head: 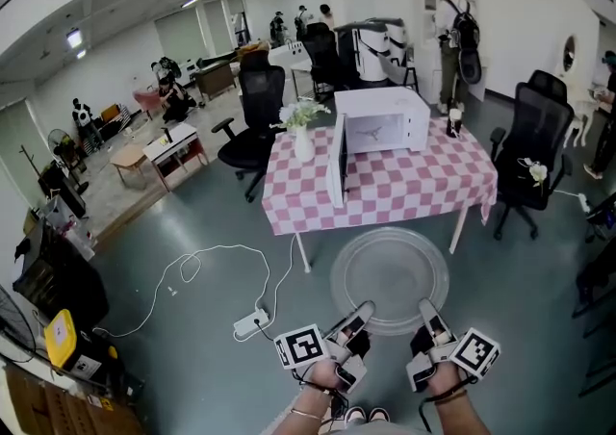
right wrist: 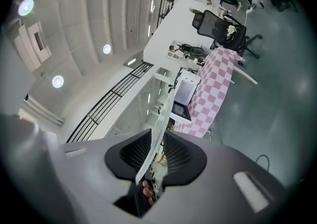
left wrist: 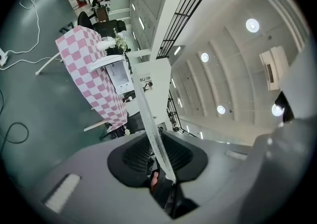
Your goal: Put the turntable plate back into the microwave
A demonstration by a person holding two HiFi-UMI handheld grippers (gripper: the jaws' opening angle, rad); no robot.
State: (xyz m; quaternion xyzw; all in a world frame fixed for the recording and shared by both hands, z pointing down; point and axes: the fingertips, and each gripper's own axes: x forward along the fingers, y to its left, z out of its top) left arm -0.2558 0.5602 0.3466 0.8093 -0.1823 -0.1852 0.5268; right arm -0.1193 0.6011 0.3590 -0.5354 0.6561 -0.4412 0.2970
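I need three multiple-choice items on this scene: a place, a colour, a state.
1. The glass turntable plate is: A. inside the microwave; B. clamped by the left gripper and right gripper; C. lying on the tablecloth.
2. The tablecloth is checked: A. blue and white; B. pink and white; C. green and yellow.
3. The microwave door is: A. open; B. shut; C. missing.
Answers: 1 B, both gripper views show its rim clamped; 2 B, pink and white squares; 3 A, it stands swung outward.

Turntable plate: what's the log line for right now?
turntable plate: carried | left hand-held gripper: shut on rim | right hand-held gripper: shut on rim | microwave: door open
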